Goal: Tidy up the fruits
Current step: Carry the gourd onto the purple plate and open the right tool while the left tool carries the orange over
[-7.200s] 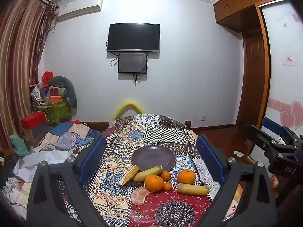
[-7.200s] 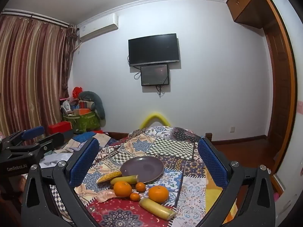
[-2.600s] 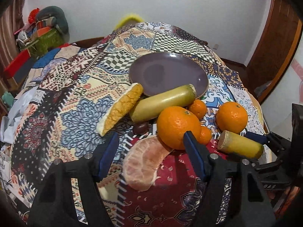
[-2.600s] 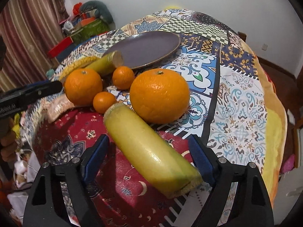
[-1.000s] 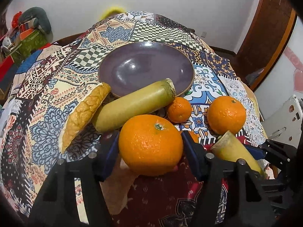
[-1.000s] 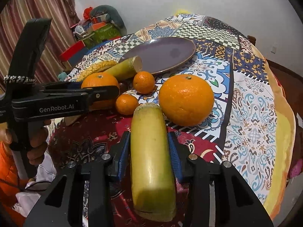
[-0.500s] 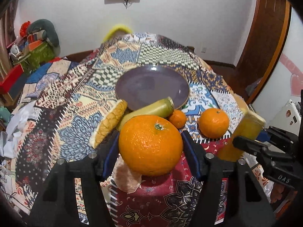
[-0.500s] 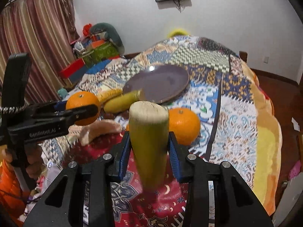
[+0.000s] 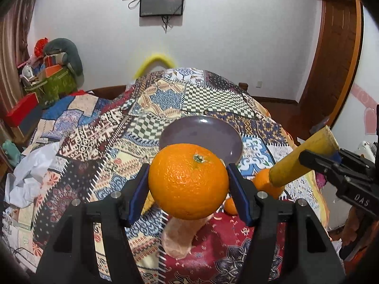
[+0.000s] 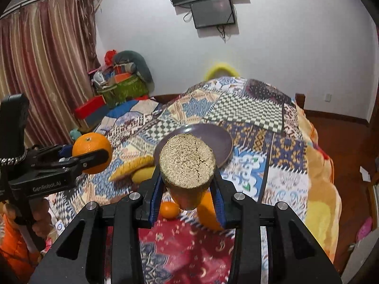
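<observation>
My left gripper (image 9: 188,177) is shut on a big orange (image 9: 188,184) and holds it in the air above the patchwork table. My right gripper (image 10: 187,175) is shut on a yellow stalk piece (image 10: 187,161), seen end-on, also lifted. From the left wrist view the stalk (image 9: 298,161) sticks out at the right. An empty purple plate (image 9: 201,132) lies just beyond both. Below on the cloth remain a second orange (image 10: 208,210), a small tangerine (image 10: 168,210), a peeled citrus segment (image 9: 180,236), a corn-like piece (image 10: 132,165) and another yellow stalk (image 10: 143,174).
The patchwork cloth (image 9: 99,142) drapes over the table and falls away at the right edge (image 10: 319,189). Crumpled white paper (image 9: 30,172) lies at the left. A cluttered green basket (image 10: 123,90) stands by the curtain. A person's hand (image 10: 40,220) grips the left tool.
Both grippers have risen off the table with their fruit, and the views have tilted up. The stalk now points end-on at the right camera; the fruit below looks smaller.
</observation>
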The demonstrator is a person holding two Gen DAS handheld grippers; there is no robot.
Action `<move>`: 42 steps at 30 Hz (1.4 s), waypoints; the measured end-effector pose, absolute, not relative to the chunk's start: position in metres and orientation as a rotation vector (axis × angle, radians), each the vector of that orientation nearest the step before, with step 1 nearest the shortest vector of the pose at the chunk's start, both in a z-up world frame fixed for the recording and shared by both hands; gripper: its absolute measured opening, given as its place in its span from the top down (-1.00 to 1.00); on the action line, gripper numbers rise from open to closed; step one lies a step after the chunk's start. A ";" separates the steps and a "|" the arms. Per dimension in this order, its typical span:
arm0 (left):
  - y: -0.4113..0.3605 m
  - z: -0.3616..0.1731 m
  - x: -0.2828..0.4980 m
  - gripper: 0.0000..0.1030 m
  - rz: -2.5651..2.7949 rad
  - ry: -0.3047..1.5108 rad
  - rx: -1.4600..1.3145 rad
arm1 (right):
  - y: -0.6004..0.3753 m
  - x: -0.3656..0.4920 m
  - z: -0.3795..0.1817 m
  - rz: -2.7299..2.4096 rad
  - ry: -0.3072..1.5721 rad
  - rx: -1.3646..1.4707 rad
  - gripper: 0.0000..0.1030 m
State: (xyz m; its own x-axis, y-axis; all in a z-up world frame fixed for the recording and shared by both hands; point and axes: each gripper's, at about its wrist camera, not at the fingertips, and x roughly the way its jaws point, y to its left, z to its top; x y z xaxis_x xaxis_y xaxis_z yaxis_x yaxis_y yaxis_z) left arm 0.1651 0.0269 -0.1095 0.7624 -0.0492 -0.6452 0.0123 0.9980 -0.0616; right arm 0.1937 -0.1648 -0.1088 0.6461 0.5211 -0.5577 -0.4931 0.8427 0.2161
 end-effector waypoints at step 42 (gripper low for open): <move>0.066 -0.165 0.319 -0.23 -0.022 0.828 -0.066 | -0.122 0.321 -0.159 0.586 0.778 -0.063 0.34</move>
State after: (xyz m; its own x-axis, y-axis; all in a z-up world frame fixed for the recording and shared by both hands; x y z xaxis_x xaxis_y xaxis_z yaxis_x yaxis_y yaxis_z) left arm 0.3190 0.0657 -0.1652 0.6759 -0.0453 -0.7356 -0.0062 0.9977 -0.0671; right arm 0.3212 -0.1219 -0.1586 0.5622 0.4749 -0.6771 -0.5202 0.8395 0.1569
